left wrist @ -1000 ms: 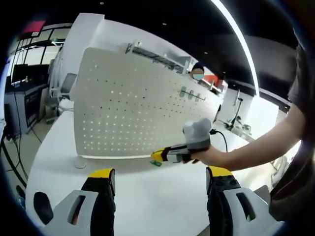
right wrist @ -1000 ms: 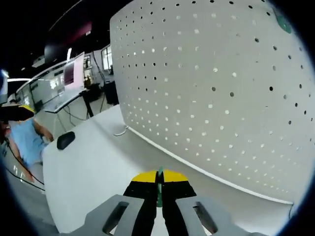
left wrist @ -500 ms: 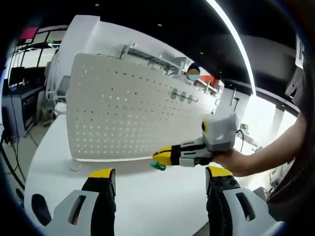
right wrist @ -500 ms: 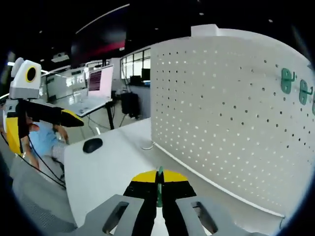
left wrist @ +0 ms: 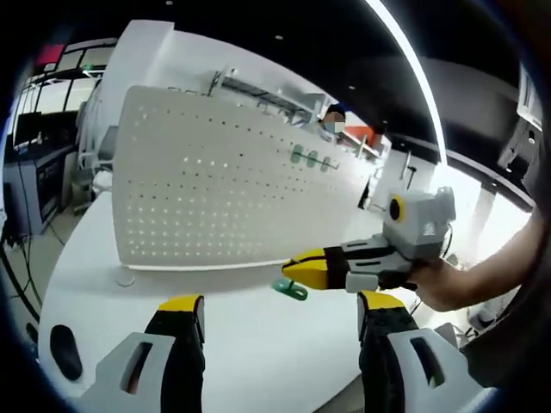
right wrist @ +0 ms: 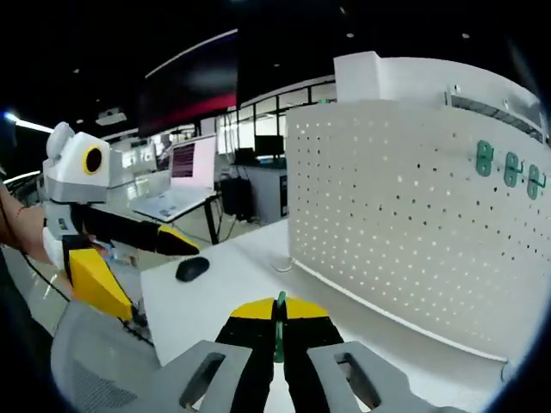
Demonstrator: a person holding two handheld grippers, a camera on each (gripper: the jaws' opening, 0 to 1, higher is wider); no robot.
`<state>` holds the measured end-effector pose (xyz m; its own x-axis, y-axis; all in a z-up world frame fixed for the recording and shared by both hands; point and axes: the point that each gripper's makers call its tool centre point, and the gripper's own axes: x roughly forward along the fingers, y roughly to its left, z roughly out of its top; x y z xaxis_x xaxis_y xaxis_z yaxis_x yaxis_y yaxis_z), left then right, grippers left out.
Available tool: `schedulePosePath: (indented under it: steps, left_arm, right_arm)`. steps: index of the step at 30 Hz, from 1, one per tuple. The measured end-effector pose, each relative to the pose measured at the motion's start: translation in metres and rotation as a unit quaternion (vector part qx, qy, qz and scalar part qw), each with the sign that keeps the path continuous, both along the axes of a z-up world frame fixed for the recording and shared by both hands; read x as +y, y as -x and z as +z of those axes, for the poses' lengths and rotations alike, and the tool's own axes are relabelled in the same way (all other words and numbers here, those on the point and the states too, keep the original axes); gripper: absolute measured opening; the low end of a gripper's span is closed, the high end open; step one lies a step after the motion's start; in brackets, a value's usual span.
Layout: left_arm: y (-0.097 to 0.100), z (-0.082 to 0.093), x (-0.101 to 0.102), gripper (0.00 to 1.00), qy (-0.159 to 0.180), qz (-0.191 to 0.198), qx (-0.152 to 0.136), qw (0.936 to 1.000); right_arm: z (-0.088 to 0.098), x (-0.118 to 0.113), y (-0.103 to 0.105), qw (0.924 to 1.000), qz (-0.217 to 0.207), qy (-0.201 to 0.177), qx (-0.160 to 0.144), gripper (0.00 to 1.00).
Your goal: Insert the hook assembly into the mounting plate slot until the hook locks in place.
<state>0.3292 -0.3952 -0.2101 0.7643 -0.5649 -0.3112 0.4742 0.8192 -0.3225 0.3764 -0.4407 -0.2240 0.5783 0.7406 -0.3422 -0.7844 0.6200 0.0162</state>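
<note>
Two yellow-tipped jaws of the left gripper [left wrist: 274, 305] rise from the bottom of the left gripper view, spread wide apart with nothing between them, over bare white table [left wrist: 215, 344]. Beyond them stands the mounting plate [left wrist: 215, 194], a white perforated board set upright on the table, its bottom edge running from near left to far right with open tabletop in front of it. Three green hooks [left wrist: 310, 157] hang in a row high on its far right part. The right gripper [left wrist: 297, 274] enters from the right, held by a person's hand [left wrist: 443, 284], well apart from the board; a green hook assembly [left wrist: 290, 289] sticks out from its tip. A dark computer mouse [left wrist: 62, 351] lies near the table's left edge. In the right gripper view, the right gripper [right wrist: 277, 311] has its jaws clenched on the thin green hook assembly [right wrist: 279, 327], whose edge shows between the yellow tips. The mounting plate [right wrist: 405, 224] stands to the right, with the hung hooks [right wrist: 508, 168] near its upper right edge and clear table [right wrist: 258, 284] between gripper and board. The left gripper [right wrist: 142, 249] shows at the left, jaws apart, near the mouse [right wrist: 192, 268] by the table's far edge.
</note>
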Motion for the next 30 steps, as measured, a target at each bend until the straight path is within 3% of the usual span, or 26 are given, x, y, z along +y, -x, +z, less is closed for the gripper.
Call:
schedulePosePath:
  steps: [14,24,28,30]
  left_arm:
    - [0.018,-0.011,-0.026,0.71,0.004,-0.036,0.023,0.9991]
    - [0.019,-0.006,-0.040,0.68,0.020,-0.047,0.029,0.9983]
    - [0.020,0.007,-0.050,0.62,0.073,-0.054,0.040,0.9951]
    - [0.021,0.006,-0.051,0.58,0.073,-0.060,0.046,0.9944]
  right_arm:
    - [0.016,-0.014,0.035,0.9997,-0.015,-0.019,-0.004,0.00]
    - [0.035,-0.022,0.047,0.9989,-0.025,-0.039,-0.010,0.00]
    - [0.044,-0.023,0.052,0.9985,-0.024,-0.045,-0.018,0.00]
    - [0.048,-0.025,0.053,0.9980,-0.029,-0.051,-0.023,0.00]
